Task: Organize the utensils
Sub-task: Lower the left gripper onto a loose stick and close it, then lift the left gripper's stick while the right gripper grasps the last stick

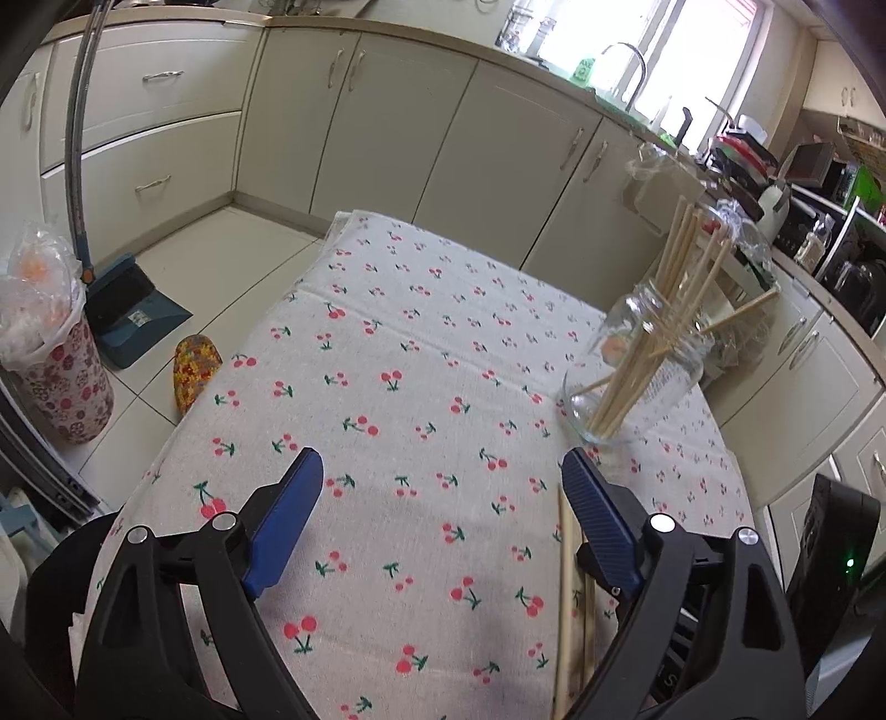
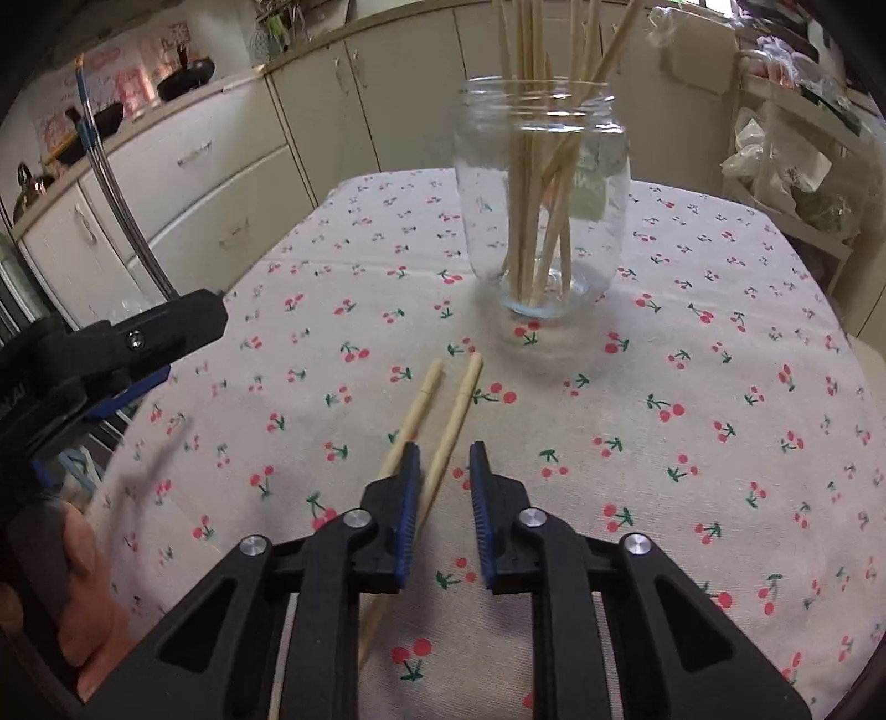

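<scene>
Two loose chopsticks lie on the worktop just short of the jar, long axes pointing toward it. One runs between the right gripper's narrowly parted, unclamped jaws; the left gripper is spread wide, empty.

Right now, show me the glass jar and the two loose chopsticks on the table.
glass jar [image 2: 542, 210], right wrist view, clear side wall.
loose chopsticks [image 2: 462, 396], right wrist view, upper shaft of the right-hand stick.

Daylight from blown-out window; soft shadows, sharp focus, strong fisheye edges.
</scene>
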Available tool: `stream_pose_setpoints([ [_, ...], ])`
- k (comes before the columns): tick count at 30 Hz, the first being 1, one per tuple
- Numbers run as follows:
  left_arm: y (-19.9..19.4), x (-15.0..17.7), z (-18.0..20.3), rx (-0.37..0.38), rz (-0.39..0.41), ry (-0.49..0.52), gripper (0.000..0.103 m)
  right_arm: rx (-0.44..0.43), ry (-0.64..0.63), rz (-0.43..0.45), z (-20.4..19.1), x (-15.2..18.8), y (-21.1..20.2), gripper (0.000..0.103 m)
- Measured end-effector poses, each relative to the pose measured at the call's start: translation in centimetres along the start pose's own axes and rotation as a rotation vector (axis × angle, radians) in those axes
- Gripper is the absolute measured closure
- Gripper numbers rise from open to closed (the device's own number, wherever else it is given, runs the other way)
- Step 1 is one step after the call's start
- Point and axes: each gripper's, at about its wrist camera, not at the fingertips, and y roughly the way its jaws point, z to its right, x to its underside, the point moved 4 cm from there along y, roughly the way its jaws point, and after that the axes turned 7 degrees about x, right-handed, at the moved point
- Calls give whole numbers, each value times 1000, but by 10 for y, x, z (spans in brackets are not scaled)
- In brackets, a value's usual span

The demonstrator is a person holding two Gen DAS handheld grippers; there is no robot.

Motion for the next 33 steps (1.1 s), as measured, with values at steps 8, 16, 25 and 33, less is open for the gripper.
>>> stream_pose_setpoints([
  [8, 24, 17, 39, -17, -153, 168, 19, 3, -17, -23, 39, 24, -21, 95],
  [16, 56, 28, 70, -82, -245, 282, 19, -32, 50, -47, 80, 33, -32, 95],
  [25, 71, 32, 78, -117, -255, 347, 48, -12, 67, -42, 82, 28, -28, 76],
  [33, 69, 23, 74, 18, -292, 327, 96, -5, -8, -48, 72, 23, -23, 94],
])
